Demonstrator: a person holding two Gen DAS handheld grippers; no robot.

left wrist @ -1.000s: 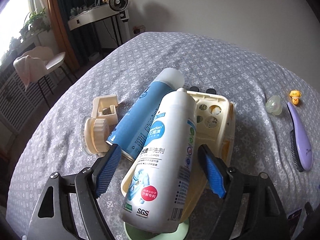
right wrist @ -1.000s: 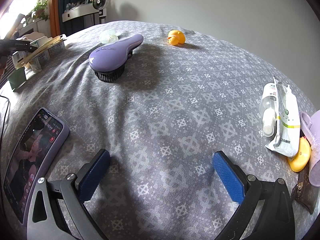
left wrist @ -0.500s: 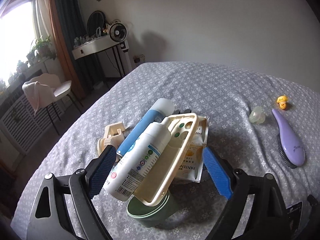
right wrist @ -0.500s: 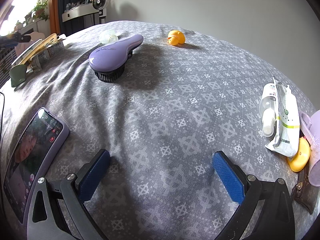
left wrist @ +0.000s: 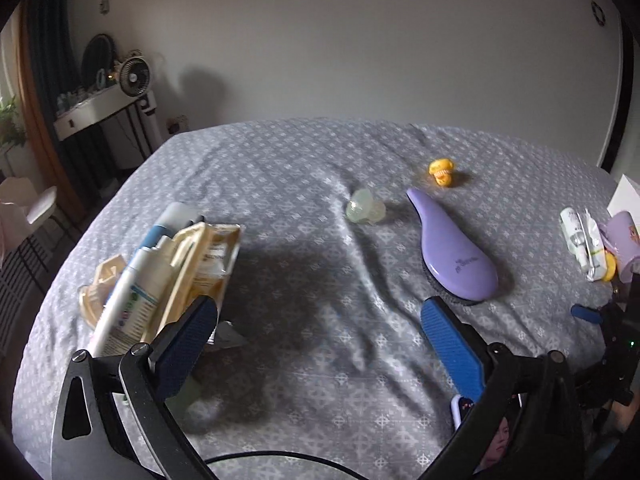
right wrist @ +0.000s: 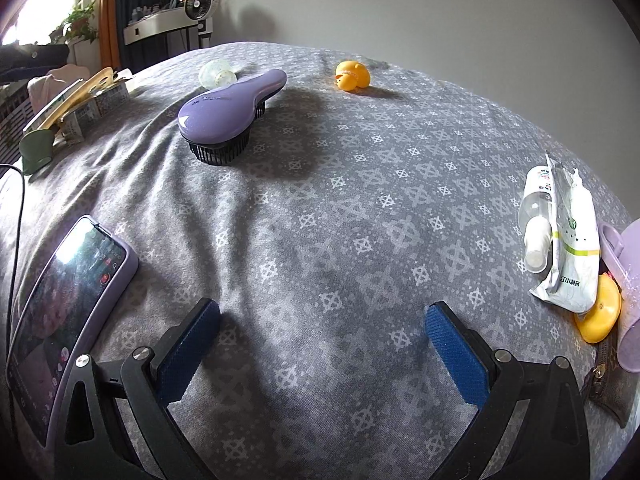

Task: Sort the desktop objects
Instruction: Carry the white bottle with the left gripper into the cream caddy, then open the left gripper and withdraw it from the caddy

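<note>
On the grey patterned bedspread [right wrist: 320, 208], my opening left gripper [left wrist: 320, 332] and wide right gripper [right wrist: 324, 340] hold nothing, purple hairbrush [left wrist: 456, 252] ahead.

My left wrist camera looks down across the patterned cloth [left wrist: 304, 208] from higher up; my right sits lower, closer. Both share the purple hairbrush [left wrist: 456, 256] [right wrist: 228, 108], yellow duck [left wrist: 441, 172] [right wrist: 352, 75] and phone [right wrist: 64, 312].

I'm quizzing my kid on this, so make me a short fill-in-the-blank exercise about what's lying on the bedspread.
1. The hairbrush is ____ in colour.
2. The phone lies with its screen facing ____.
3. The small orange toy beyond the hairbrush is a ____.
4. The right gripper holds ____.

Missing words: purple; up; duck; nothing
</note>
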